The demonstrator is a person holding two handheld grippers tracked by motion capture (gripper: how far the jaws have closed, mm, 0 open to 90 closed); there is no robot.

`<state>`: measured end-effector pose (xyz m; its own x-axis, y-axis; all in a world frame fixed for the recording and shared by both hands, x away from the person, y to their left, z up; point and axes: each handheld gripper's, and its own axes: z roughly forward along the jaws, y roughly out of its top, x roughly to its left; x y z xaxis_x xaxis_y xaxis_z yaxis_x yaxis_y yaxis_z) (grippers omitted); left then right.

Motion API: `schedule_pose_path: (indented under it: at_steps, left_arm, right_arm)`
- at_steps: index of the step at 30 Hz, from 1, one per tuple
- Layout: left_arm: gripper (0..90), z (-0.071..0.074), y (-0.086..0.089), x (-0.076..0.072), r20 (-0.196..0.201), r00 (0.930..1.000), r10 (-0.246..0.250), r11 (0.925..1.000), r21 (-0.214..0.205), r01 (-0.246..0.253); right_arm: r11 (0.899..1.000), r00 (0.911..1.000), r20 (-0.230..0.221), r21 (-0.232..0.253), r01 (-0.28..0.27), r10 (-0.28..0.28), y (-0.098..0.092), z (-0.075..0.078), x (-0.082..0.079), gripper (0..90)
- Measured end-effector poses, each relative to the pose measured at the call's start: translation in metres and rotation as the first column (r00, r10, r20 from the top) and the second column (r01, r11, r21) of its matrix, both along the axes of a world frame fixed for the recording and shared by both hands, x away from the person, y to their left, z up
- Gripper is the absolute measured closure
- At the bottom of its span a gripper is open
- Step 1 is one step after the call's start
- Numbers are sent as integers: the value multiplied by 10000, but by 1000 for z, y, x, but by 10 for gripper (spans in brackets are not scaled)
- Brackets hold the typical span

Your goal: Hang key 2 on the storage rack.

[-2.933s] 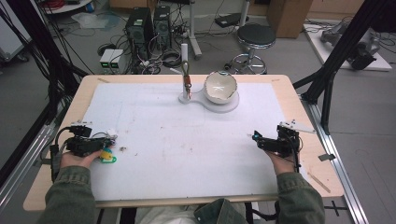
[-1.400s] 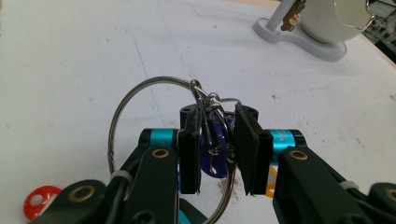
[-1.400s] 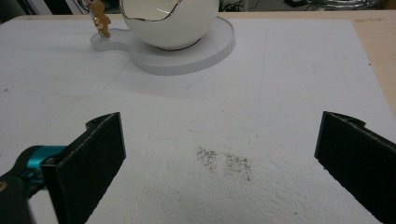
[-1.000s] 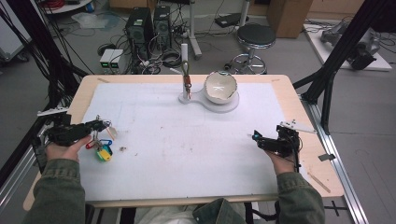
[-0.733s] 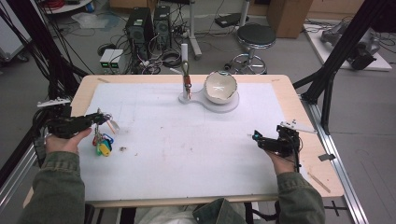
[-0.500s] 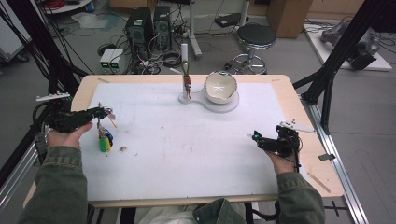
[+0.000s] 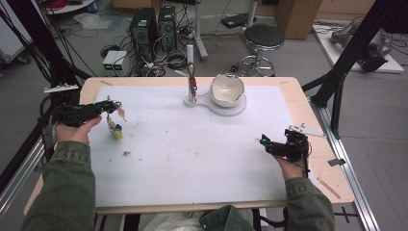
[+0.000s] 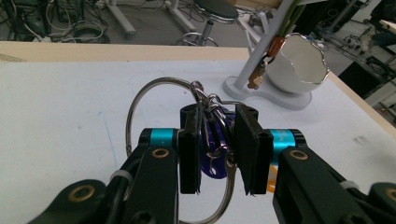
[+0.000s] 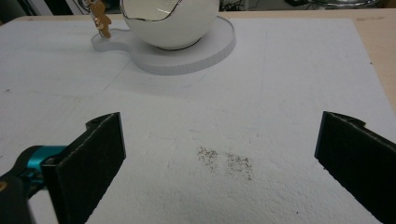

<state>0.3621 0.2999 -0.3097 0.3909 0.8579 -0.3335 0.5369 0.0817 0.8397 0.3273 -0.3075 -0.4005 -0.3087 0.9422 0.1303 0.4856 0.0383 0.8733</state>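
The left gripper (image 8: 217, 149) has its two black jaws pressed close on a bunch of keys (image 8: 212, 140). A big metal ring (image 8: 140, 107) sticks out past the jaws, and a purple tag hangs between them. In the high view the left gripper (image 7: 111, 108) is up in the air near the left edge of the worktop (image 7: 202, 168), and the bunch of keys (image 7: 115, 129) dangles under it, just above the white mat.

The right gripper (image 9: 219, 163) has its jaws wide apart with nothing in them. It rests low near the right edge of the worktop.

At the far edge, in the middle, stands a white holder (image 7: 191, 77) with a thin post, and a small brown charm already hangs on it. Right beside it sits a white bowl (image 7: 227, 90) shaped like a cracked egg.

The job looks like hanging the keys on that post. To do it well, the person should keep the squeeze firm so the keys do not slip. The hand should move slowly so the bunch does not swing. The ring should face the post, open side first. The keys should come in high, above the bowl, so they do not bump it or tip the holder.
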Motion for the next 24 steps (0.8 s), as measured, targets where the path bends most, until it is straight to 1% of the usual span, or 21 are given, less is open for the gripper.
schedule_pose_path:
  at_steps: [3,6,12,13,14,17,19,21,22,23,24]
  left_arm:
    - [718,5,-5,5,48,10000,-76,9998,179,75]
    - [719,9,-11,10,74,10000,-50,9984,564,46]
    - [728,20,-17,22,50,10000,-66,9962,866,61]
    - [739,22,-17,24,42,9999,-98,9966,822,94]
    - [781,24,-18,25,100,9999,-65,9967,811,57]
    - [797,30,-18,29,264,9996,-106,9984,559,91]
    - [800,30,-20,32,248,9996,-155,9984,548,141]
    - [806,26,-23,36,78,9997,-239,9975,668,233]
    - [808,25,-24,38,28,9995,-308,9976,621,305]
    - [809,24,-25,40,73,9993,-363,9981,502,359]
    - [836,25,-25,40,168,9992,-361,9987,361,355]
  right_arm:
    - [10000,10000,48,42,9,-9,-1,0,0,10]
    - [10000,9999,149,41,38,-38,-1,1,-1,10]
    - [9999,9996,276,57,90,-92,-1,2,-2,10]
    - [9999,9996,243,71,137,-139,-1,2,-3,10]
    - [9999,9995,274,86,141,-143,-1,2,-3,10]
    - [9998,9993,322,79,195,-198,-1,3,-3,9]
    - [9998,9993,326,65,195,-197,-1,3,-3,10]
    - [9999,9994,298,52,163,-164,-1,2,-3,9]
    - [9998,9994,294,56,165,-167,-1,2,-3,9]
    - [9998,9994,305,51,174,-176,-1,2,-3,10]
    - [9998,9994,295,44,176,-177,-1,2,-3,10]
